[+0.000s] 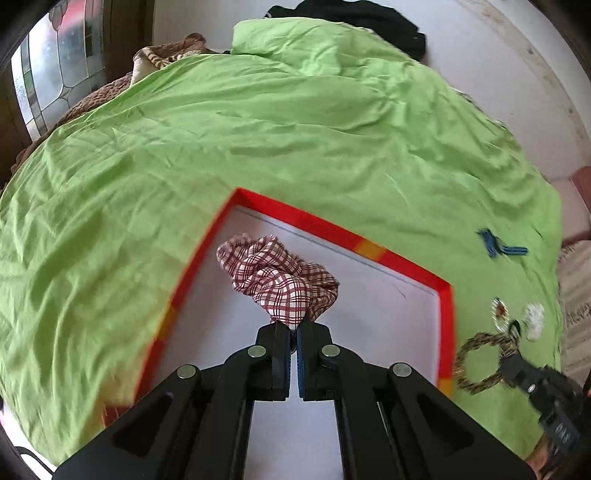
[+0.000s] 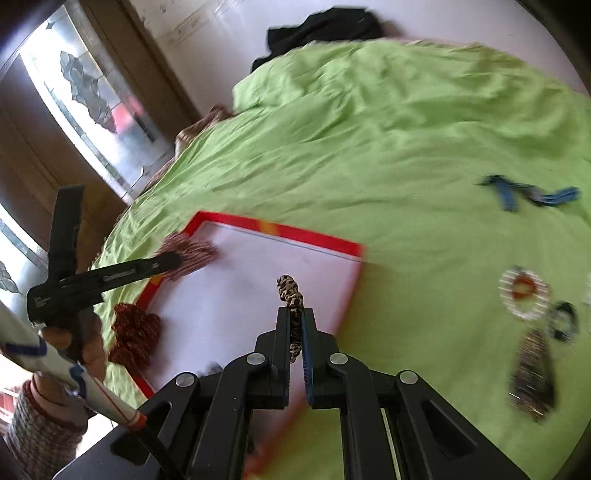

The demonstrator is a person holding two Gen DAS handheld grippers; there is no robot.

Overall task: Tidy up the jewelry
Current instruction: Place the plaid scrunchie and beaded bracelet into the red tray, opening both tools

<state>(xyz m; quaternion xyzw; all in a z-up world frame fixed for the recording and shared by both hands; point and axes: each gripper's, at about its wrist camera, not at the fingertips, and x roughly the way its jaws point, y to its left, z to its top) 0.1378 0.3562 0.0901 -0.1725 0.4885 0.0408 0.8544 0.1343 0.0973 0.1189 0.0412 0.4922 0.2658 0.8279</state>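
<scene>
A red-rimmed tray (image 1: 332, 225) with a white floor lies on the green bedsheet; it also shows in the right wrist view (image 2: 314, 236). My left gripper (image 1: 293, 328) is shut on a plaid scrunchie (image 1: 277, 273) and holds it over the tray; the same gripper (image 2: 173, 260) and scrunchie (image 2: 192, 254) show at the tray's far left corner. My right gripper (image 2: 295, 314) is shut on a leopard-print scrunchie (image 2: 290, 291) over the tray's near side; in the left wrist view this scrunchie (image 1: 480, 362) hangs at the right gripper (image 1: 513, 363).
On the sheet right of the tray lie blue clips (image 2: 528, 194), a white-and-red beaded ring (image 2: 522, 293), a small black band (image 2: 563, 319) and a dark glittery piece (image 2: 532, 376). A red scrunchie (image 2: 135, 332) lies at the tray's left edge. Black clothing (image 2: 321, 29) lies at the far end.
</scene>
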